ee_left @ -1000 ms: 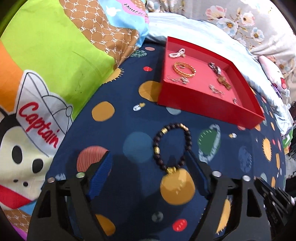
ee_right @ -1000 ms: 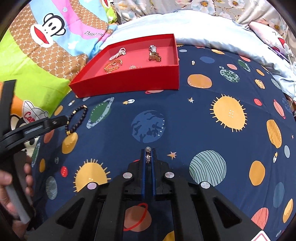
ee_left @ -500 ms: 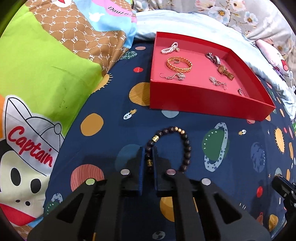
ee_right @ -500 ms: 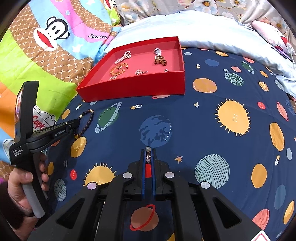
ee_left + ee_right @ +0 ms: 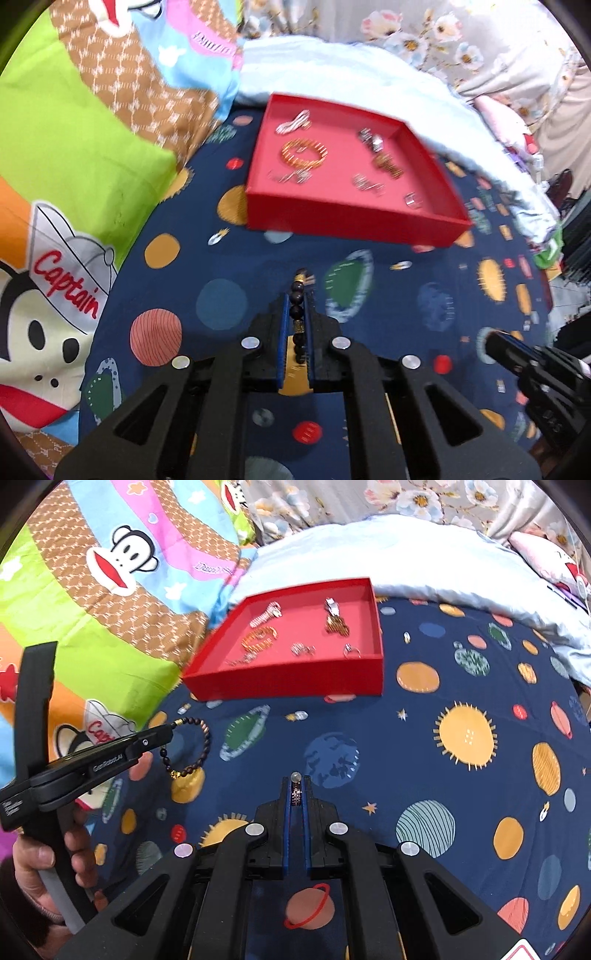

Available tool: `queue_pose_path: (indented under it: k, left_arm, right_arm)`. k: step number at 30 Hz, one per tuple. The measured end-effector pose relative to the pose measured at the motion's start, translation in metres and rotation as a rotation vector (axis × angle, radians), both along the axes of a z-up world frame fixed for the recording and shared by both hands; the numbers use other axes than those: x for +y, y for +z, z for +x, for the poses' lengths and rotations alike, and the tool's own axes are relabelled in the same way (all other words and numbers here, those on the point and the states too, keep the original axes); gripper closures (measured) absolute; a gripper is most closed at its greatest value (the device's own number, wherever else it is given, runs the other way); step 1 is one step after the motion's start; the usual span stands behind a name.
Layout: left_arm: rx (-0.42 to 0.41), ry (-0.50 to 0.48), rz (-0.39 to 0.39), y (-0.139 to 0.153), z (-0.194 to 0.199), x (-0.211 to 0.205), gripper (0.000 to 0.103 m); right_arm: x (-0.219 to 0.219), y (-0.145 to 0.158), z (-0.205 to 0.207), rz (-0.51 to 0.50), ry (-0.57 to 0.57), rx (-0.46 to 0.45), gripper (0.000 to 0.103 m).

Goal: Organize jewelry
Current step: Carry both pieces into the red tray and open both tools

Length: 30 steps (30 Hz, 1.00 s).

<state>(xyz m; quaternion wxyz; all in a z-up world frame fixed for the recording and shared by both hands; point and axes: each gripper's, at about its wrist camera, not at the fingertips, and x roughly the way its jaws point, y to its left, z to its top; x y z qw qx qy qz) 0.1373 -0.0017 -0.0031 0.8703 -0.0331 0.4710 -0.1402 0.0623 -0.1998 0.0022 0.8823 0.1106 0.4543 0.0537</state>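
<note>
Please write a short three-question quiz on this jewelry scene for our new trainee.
1. True or false: the left gripper is shut on the beaded bracelet.
2. What does the right gripper hold? A) watch B) ring C) nothing
3. Fill in: the gold bangle lies in the ____ tray.

Key: 1 true; 2 B; 3 red.

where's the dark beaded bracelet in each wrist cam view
Left wrist view: the beaded bracelet is low centre, pinched between the left gripper fingers, its beads running back between them.
Right wrist view: the bracelet hangs at the left, looping from the left gripper's tip over the blanket.
Shared landmark: the red tray lies beyond the bracelet in both views.
</note>
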Motion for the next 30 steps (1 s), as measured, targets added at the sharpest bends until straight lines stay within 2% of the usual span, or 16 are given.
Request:
queue_pose_path:
  k: [10, 16, 19, 25, 30]
  left_arm:
    - [-0.118, -0.061, -0.079, 0.072, -0.012, -0.012, 0.096]
    - [-0.192, -0.082, -0.116, 0.113, 0.015, -0.022, 0.096]
    - [-0.236, -0.091, -0.101, 0.129, 0.039, -0.034, 0.096]
    - [-0.253, -0.094, -0.086, 0.133, 0.097, -0.058, 0.096]
    - [-0.235, -0.094, -0.047, 0.111, 0.144, -0.076, 0.096]
  right_arm:
    - [0.005, 0.053, 0.002, 0.003, 0.039, -0.116, 0.099]
    - [-0.006, 0.088, 0.033, 0.017, 0.054, -0.191, 0.099]
    - [-0.013, 0.101, 0.059, 0.028, 0.053, -0.216, 0.099]
    - [-0.020, 0.100, 0.121, 0.014, 0.050, -0.207, 0.099]
    - [-0.022, 0.074, 0.177, 0.016, 0.058, -0.149, 0.099]
